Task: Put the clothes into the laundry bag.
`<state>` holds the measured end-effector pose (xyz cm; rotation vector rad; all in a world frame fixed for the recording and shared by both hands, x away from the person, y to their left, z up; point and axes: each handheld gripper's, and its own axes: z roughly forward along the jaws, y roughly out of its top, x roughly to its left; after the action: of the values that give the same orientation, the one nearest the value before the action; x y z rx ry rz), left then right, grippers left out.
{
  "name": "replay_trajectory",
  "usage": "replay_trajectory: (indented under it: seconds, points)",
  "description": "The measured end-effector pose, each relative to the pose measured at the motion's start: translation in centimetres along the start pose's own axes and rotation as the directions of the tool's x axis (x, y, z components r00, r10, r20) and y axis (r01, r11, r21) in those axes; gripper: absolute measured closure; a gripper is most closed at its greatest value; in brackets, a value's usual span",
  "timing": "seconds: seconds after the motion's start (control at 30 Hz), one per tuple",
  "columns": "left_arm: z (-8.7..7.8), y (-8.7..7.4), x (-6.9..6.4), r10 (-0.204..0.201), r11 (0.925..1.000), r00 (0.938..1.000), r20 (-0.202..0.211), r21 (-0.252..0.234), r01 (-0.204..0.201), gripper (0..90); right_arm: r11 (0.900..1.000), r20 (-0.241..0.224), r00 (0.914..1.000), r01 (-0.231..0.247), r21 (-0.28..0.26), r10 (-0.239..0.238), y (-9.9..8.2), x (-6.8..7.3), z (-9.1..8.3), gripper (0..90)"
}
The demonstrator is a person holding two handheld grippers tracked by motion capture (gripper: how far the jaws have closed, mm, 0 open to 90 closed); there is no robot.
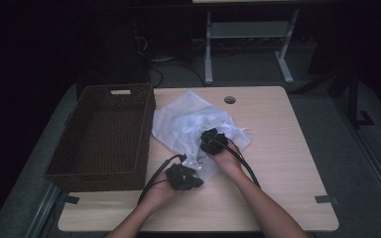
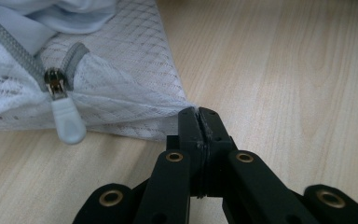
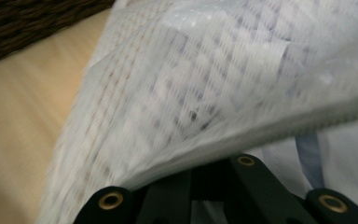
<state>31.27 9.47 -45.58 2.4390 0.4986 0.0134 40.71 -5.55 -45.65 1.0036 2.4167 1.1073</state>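
Your left tongs [image 2: 199, 122] are clamped on the corner of the white mesh zip-up laundry bag [image 1: 193, 126], which lies mid-worktop [image 1: 278, 148] beside the empty brown wicker basket [image 1: 104, 134]. Your right tongs [image 1: 209, 139] pinch its upper layer. Nothing is binned yet; I'd judge you're midway.

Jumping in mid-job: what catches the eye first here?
The white mesh laundry bag, crumpled at the table's middle, with both grippers on it: the left gripper pinches its corner near the zipper pull, and the right gripper lifts an edge. A dark wicker basket stands at the left.
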Motion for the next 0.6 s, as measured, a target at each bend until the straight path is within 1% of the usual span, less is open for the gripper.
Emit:
replay_trajectory:
  seconds: [0.13, 0.23, 0.3, 0.37, 0.43, 0.5, 0.53, 0.57, 0.6]
  points:
    - [0.0, 0.0, 0.0, 0.005, 1.0, 1.0, -0.007, 0.001, -0.005, 89.2, 1.0, 0.033, 0.9994, -0.01, -0.001, 0.01, 0.4, -0.3, 1.0, 89.9]
    - [-0.1, 0.0, 0.0, 0.004, 1.0, 0.9999, -0.014, 0.002, -0.004, 89.0, 0.9999, 0.033, 0.9994, -0.013, -0.005, 0.014, 0.4, -0.2, 1.2, 89.6]
    - [-0.1, -0.1, 0.1, 0.005, 1.0, 0.9999, -0.013, 0.001, -0.005, 88.8, 1.0, 0.021, 0.9998, -0.007, -0.004, 0.007, 0.3, -0.3, 1.0, 88.0]
    - [-0.1, -0.1, 0.2, -0.002, 1.0, 0.9999, -0.016, 0.001, 0.002, 88.6, 0.9998, -0.015, 0.9998, -0.014, -0.013, 0.014, 0.2, -0.4, 0.5, 80.1]
    - [-0.2, -0.2, 0.2, -0.008, 1.0, 0.9998, -0.018, -0.003, 0.008, 88.4, 0.9997, -0.043, 0.9991, -0.006, -0.026, 0.005, 0.0, -0.3, -0.3, 72.8]
    - [-0.2, -0.2, 0.4, -0.006, 1.0, 0.9997, -0.022, -0.002, 0.006, 88.4, 0.9993, -0.056, 0.9983, 0.015, -0.036, -0.017, -0.3, -0.2, -1.4, 67.2]
    - [-0.2, -0.2, 0.4, -0.006, 1.0, 0.9997, -0.022, -0.002, 0.006, 88.3, 0.9993, -0.056, 0.9983, 0.015, -0.036, -0.017, -0.3, -0.2, -1.4, 67.2]
    - [-0.2, -0.2, 0.4, -0.008, 1.0, 0.9997, -0.021, -0.002, 0.008, 88.3, 0.9989, -0.07, 0.9973, 0.019, -0.043, -0.022, -0.8, -0.3, -2.8, 62.3]
    - [-0.2, -0.2, 0.4, -0.009, 1.0, 0.9997, -0.022, -0.003, 0.009, 88.3, 0.9987, -0.081, 0.9966, 0.013, -0.049, -0.017, -1.1, -0.5, -3.4, 61.1]
